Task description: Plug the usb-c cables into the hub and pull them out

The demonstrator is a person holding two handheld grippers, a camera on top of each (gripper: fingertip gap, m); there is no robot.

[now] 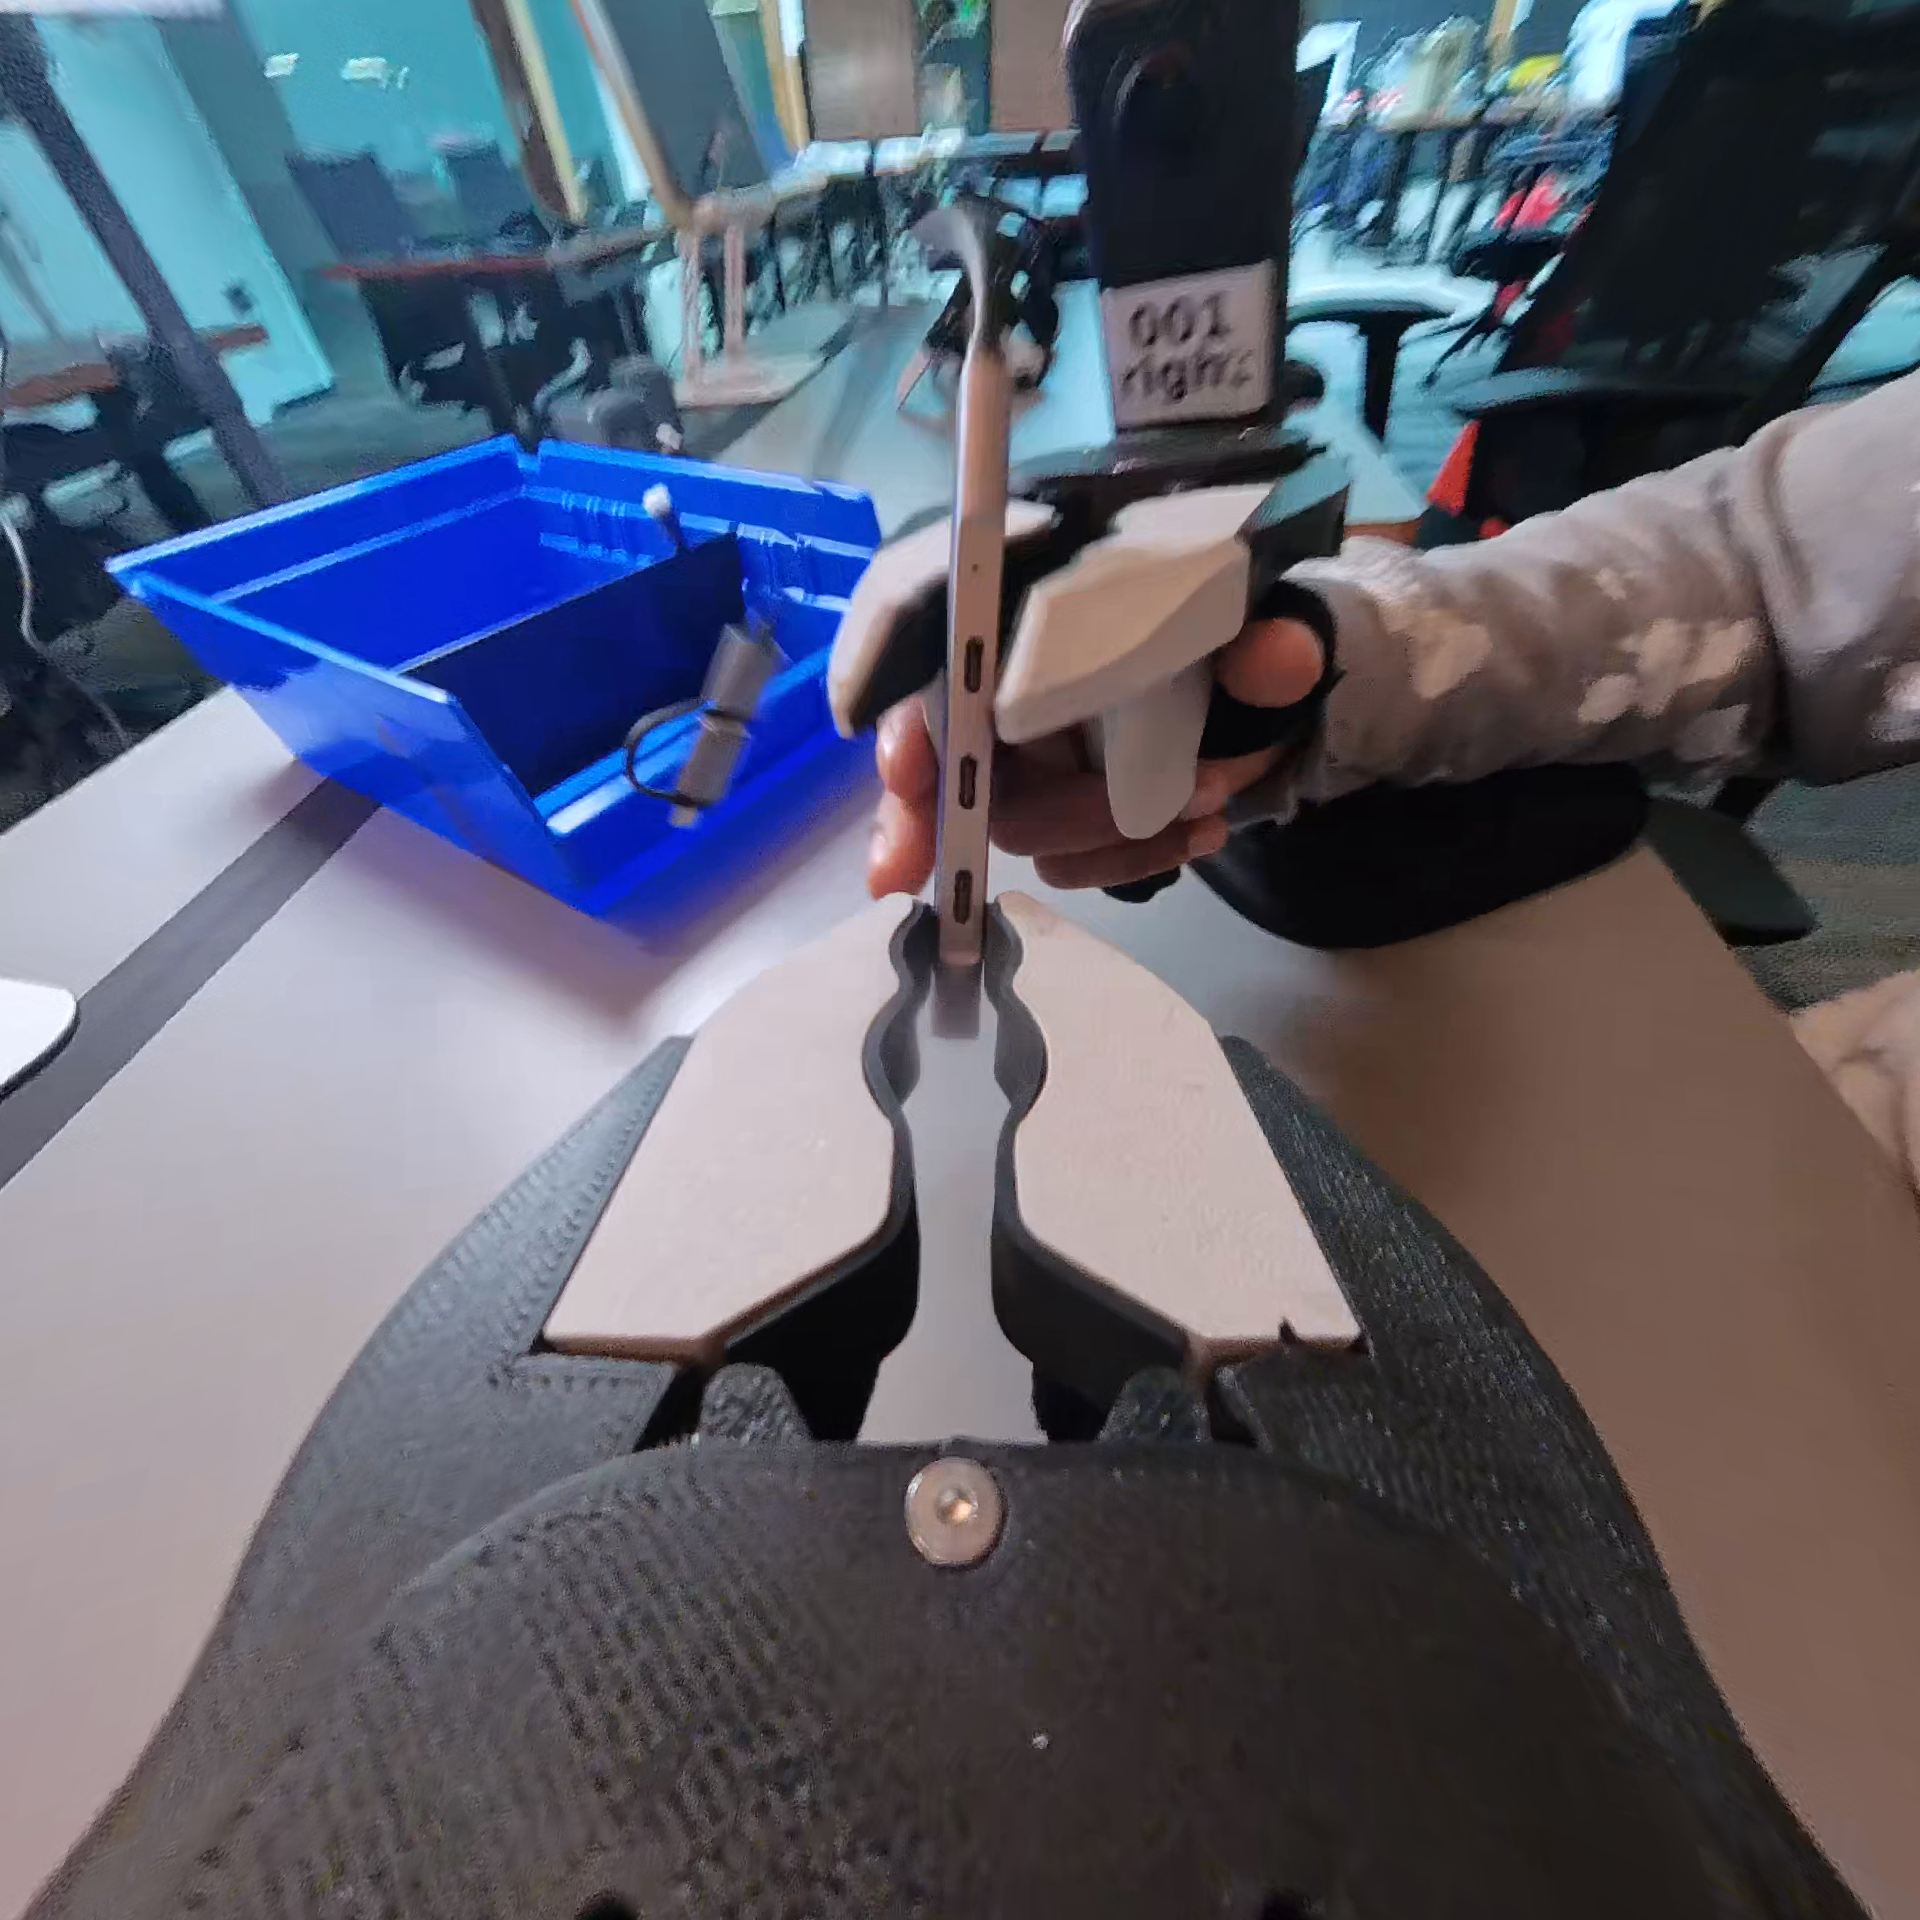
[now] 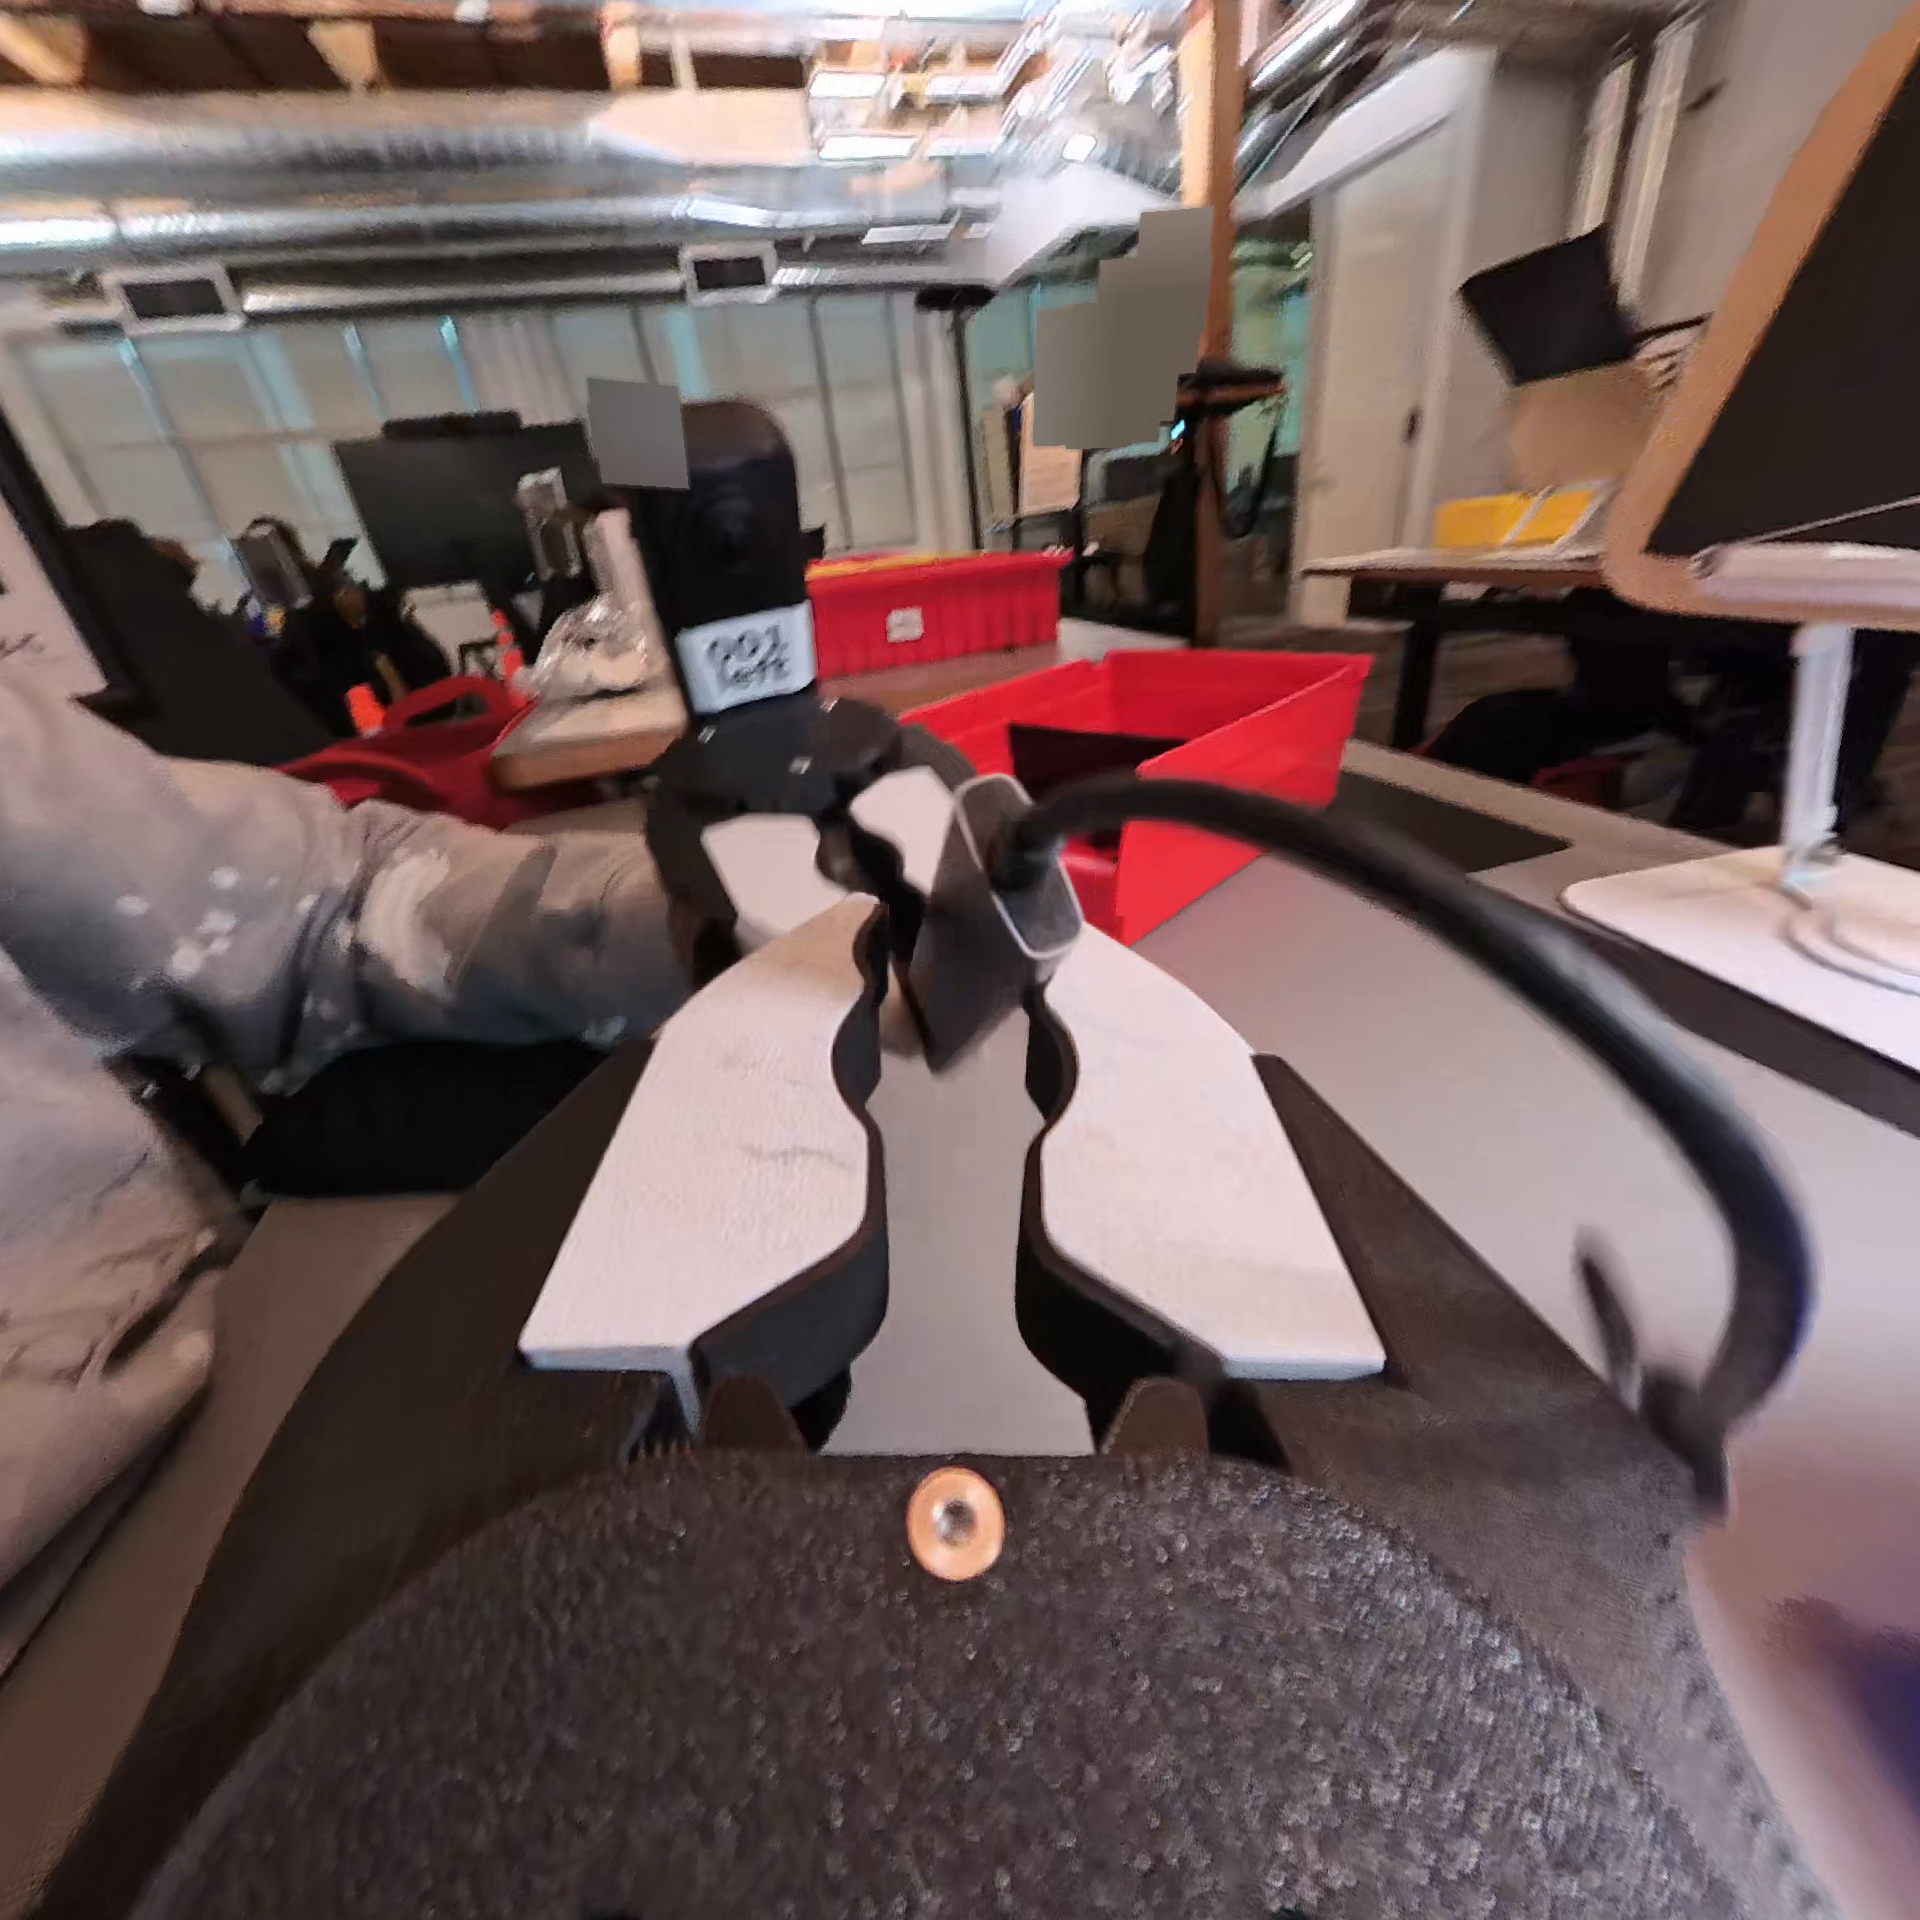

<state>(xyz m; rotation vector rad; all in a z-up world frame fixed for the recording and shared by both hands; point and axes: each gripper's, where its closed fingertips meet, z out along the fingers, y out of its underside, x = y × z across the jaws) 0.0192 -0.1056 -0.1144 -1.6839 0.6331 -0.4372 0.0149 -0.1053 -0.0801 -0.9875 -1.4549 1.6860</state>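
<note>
Both tools pinch one slim grey USB-C hub [image 1: 975, 665]: left tool [image 1: 958, 920] at its end, right tool [image 2: 956, 935] mid-body (ports empty). Opposing pulls could twist it loose, dropping it onto the counter [image 1: 312, 1039].

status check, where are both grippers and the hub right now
Left gripper and right gripper both shut on the hub. Three ports empty. Spare cables in blue bin. Nothing blocking.
</note>
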